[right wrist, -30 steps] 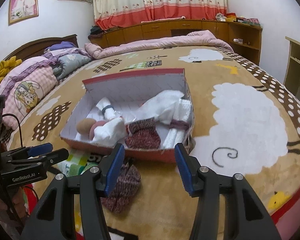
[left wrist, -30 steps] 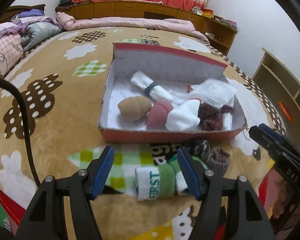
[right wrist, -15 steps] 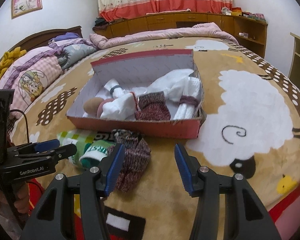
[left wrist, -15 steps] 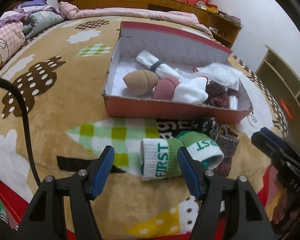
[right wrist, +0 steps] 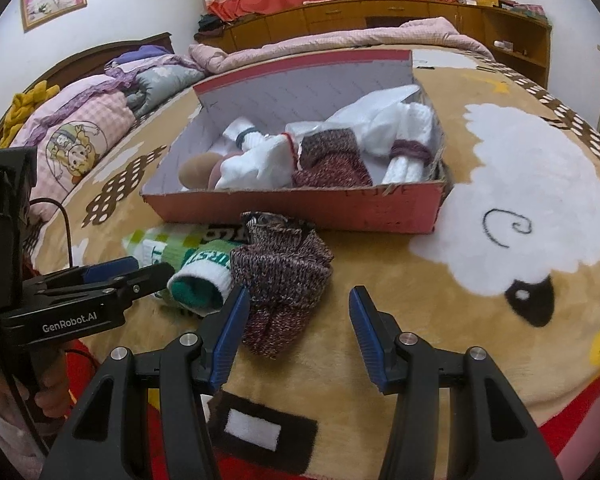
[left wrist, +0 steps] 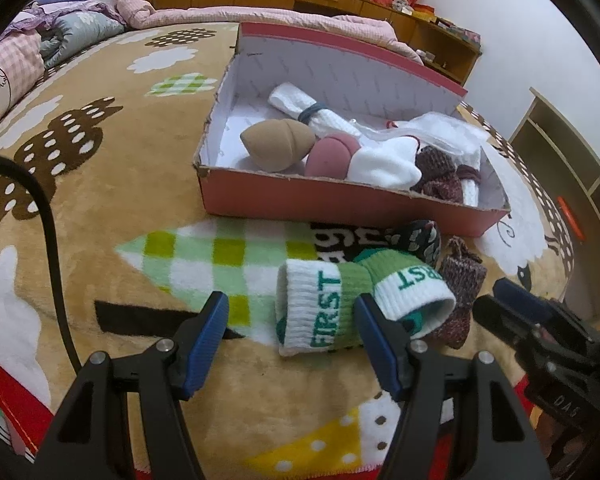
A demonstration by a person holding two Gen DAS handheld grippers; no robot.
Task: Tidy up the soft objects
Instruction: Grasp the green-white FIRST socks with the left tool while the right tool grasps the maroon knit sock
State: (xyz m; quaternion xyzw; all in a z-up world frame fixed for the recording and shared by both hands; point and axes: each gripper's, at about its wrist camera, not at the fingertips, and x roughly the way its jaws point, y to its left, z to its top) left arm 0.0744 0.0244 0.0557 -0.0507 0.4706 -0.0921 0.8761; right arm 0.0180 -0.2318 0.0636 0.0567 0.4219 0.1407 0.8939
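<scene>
Both tongs are spread wide and carrying nothing. The left gripper [left wrist: 290,322] now hangs low over the blanket [left wrist: 100,208], its right-hand pad right up against the green-and-white socks [left wrist: 332,304] marked FIRST, where a second ago those socks sat farther up between the pads and close under the box wall. The right gripper [right wrist: 296,322] has dropped in as well, and its left pad now touches the maroon knit sock [right wrist: 282,280], which a second ago was half hidden beneath it. So both hands have closed on the loose pile, and neither has bitten yet. That pile, with a dark patterned sock [left wrist: 418,236] tucked behind it, lies on the blanket just outside the near wall of the red cardboard box [left wrist: 340,208]. Inside the box, rolled socks in tan, pink, white and maroon are already packed. By my reckoning the job is mostly done; these last strays outside still need picking up and dropping in.
</scene>
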